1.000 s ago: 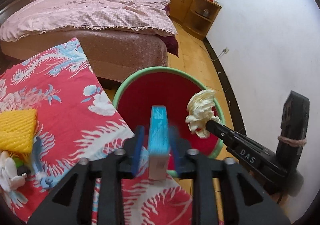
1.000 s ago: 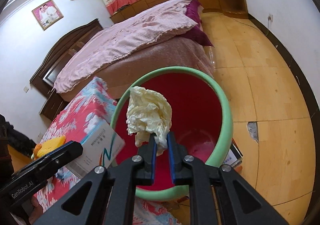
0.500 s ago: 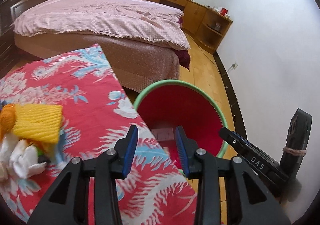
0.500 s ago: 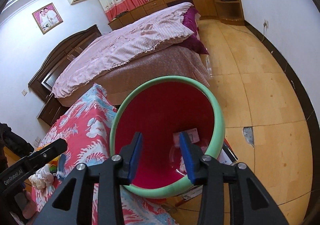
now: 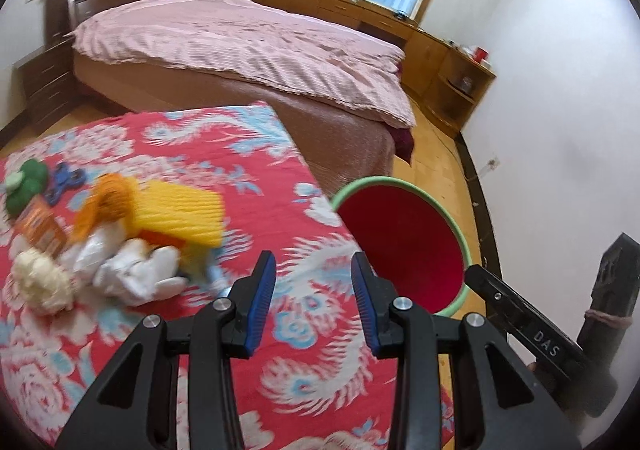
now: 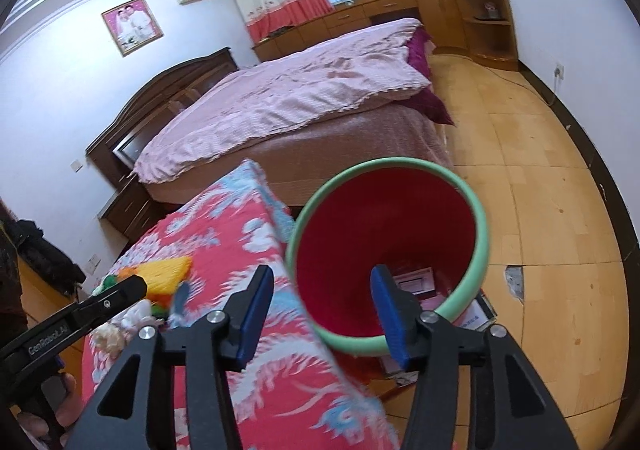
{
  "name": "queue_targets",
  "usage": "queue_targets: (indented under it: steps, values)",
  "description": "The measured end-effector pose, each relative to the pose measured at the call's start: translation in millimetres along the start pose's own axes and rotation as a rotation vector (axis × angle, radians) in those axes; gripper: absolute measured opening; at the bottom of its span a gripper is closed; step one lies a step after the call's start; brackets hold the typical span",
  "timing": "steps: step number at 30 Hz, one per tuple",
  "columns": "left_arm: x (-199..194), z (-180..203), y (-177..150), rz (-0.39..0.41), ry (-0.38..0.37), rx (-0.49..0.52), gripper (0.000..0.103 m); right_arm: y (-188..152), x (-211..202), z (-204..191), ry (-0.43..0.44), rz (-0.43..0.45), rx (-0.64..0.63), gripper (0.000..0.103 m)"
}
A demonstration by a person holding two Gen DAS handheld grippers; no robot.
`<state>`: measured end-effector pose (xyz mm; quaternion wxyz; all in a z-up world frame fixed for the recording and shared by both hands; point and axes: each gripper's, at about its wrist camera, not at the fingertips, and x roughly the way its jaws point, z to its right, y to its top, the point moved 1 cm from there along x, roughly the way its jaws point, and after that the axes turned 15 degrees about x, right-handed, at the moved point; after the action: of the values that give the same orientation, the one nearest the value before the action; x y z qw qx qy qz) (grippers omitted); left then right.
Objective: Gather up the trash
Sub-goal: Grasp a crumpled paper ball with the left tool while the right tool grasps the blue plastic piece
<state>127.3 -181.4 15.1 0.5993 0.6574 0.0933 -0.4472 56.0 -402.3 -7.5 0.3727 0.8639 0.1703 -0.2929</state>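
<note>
Scanning from the left of the left wrist view, we find the remaining trash heaped on the red floral cloth (image 5: 208, 154): a green lump (image 5: 24, 186), an orange packet (image 5: 40, 228), a cream paper wad (image 5: 40, 282), white crumpled plastic (image 5: 136, 270) and, over them, a yellow ribbed foam sheet (image 5: 180, 214). That heap lies up and to the left of our left gripper (image 5: 312, 302), whose blue pads stand part-way open with nothing but cloth showing between them. The foam sheet's long axis runs roughly left to right across the view, so we judge that its near right edge is the part presented to us. The left gripper is clearly the nearer of the two; a short reach to the left should bring the pile between the pads.

Further right, the red bin (image 5: 404, 246) with its green rim sits just off the cloth's edge, on the floor. Our right gripper (image 6: 322, 314) hovers over the bin's mouth, its jaws opening and holding nothing.

The pile is smeared by motion blur, so we cannot separate every piece or tell what lies under the foam. In the right wrist view a pale card or box (image 6: 414, 282) shows at the bin's bottom, partly behind the right pad; the rest of the contents are hidden.
</note>
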Motion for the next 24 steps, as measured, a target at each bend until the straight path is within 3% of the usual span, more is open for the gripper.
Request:
queue_targets:
  steps: [24]
  values:
    - [-81.3,-121.5,-70.9,0.031,0.233,-0.238,0.039,-69.3,14.9,-93.0,0.086,-0.127,-0.148,0.06]
